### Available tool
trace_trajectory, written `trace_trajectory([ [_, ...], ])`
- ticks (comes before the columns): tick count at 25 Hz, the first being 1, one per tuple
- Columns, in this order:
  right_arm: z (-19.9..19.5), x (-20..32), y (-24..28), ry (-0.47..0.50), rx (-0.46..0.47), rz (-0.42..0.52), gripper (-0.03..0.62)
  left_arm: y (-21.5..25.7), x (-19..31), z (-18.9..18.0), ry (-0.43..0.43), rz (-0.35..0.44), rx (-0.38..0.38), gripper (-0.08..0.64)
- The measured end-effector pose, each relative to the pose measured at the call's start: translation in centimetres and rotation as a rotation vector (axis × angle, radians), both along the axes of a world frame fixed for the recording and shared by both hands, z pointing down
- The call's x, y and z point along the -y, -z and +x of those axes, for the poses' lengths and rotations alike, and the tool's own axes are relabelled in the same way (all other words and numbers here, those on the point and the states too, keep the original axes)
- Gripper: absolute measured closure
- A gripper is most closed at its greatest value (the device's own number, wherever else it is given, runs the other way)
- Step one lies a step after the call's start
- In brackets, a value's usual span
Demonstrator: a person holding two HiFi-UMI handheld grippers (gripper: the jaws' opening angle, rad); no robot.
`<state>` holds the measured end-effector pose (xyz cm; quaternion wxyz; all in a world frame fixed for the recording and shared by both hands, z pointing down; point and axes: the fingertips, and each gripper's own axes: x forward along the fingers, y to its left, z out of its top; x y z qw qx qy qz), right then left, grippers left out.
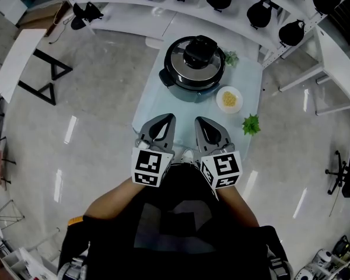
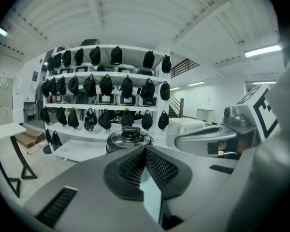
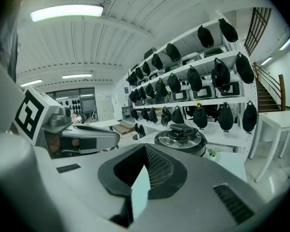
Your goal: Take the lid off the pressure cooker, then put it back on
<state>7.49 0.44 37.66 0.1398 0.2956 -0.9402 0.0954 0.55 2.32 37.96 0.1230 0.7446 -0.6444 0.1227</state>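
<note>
Steel glinted on the round, black-knobbed lid (image 1: 195, 56), which sat squarely on the dark grey pressure cooker (image 1: 178, 89) at the far end of the pale glass-topped table (image 1: 154, 107). The left gripper (image 1: 167, 118) and right gripper (image 1: 200, 121) hung well short of it, each with jaws pressed together on nothing. That suited a lid never lifted, or one already returned. Any careless reach risked clipping the small white dish of yellow food (image 1: 229, 100) just beside the pot.
</note>
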Motion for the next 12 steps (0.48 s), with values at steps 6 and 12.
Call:
trace_trajectory([
  [6,-1.3,-2.2,0.6,-0.012,-0.007,0.003,0.575,0.9,-1.4,-0.6,-0.040,0.030,-0.002,0.552],
  [12,-1.8,-3.0,0.8,-0.033,-0.025,0.015,0.575,1.1,-2.1,-1.2,-0.057,0.035,-0.005,0.553],
])
